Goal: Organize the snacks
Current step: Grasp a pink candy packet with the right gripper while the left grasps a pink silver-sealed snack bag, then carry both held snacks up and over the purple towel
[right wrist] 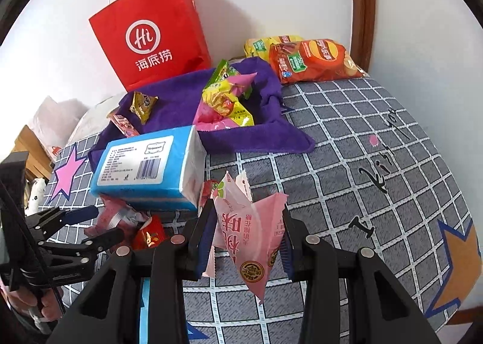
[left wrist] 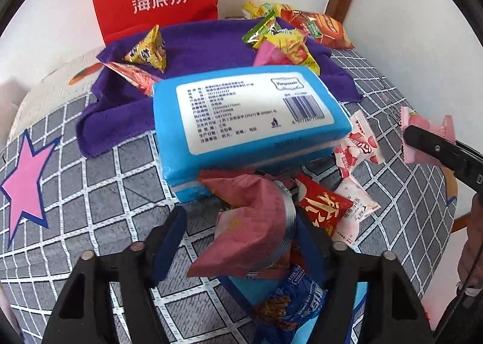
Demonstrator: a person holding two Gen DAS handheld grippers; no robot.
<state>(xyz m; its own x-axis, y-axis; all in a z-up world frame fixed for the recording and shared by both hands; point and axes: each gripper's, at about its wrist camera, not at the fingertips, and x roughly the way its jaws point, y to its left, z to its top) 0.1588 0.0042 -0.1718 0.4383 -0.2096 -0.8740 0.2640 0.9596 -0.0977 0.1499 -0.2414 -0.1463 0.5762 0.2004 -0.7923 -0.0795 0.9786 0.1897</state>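
My left gripper (left wrist: pixel 241 223) is open around a crumpled dark pink snack packet (left wrist: pixel 250 223) lying among a red packet (left wrist: pixel 323 208), white-pink packets (left wrist: pixel 356 148) and a blue cookie packet (left wrist: pixel 289 304), in front of a blue tissue pack (left wrist: pixel 241 114). My right gripper (right wrist: pixel 246 223) is shut on a light pink snack packet (right wrist: pixel 250 238), held above the bed; it shows in the left wrist view (left wrist: pixel 422 132) at the right edge. A purple towel (right wrist: pixel 181 102) further back holds several small snack packets (right wrist: pixel 223 96).
A red paper bag (right wrist: pixel 151 39) stands against the wall behind the towel. Two chip bags (right wrist: pixel 314 60) lie at the back right by a wooden post (right wrist: pixel 362 6). The grey checked bedspread (right wrist: pixel 347 163) stretches to the right. My left gripper (right wrist: pixel 90 223) appears at the left.
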